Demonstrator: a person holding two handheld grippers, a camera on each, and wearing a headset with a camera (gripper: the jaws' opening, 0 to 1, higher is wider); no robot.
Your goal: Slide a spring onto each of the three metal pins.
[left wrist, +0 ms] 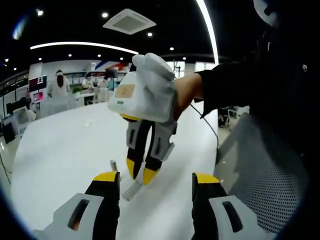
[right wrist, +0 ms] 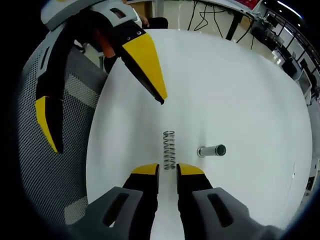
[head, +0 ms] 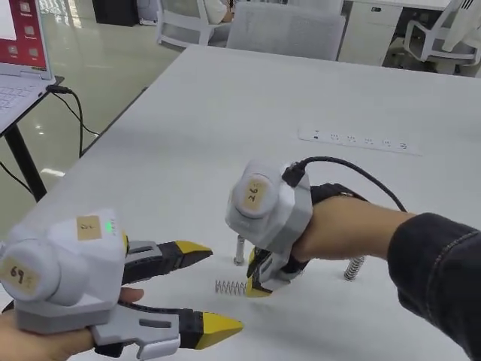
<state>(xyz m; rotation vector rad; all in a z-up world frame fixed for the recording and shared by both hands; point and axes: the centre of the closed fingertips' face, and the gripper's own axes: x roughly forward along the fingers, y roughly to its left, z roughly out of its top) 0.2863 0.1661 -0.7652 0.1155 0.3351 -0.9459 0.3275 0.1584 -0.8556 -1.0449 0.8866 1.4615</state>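
1. My right gripper [right wrist: 168,170] is pinched onto one end of the spring [right wrist: 169,146], which lies on the table [head: 225,113] just beside the upright pin [head: 240,250].
2. My left gripper [head: 222,286] hangs open, near left.

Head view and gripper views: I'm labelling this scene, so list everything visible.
table: one, white, under everything
pin: one, metal, upright on table
near spring: one, silver, lying beside pin
second spring: one, silver, by right wrist
power strip: one, white, far table side
laptop: one, silver, left of table
chairs: several, white, beyond table
left gripper: one, white, yellow-tipped jaws wide apart
right gripper: one, white, jaws close about near spring's end, grip unclear
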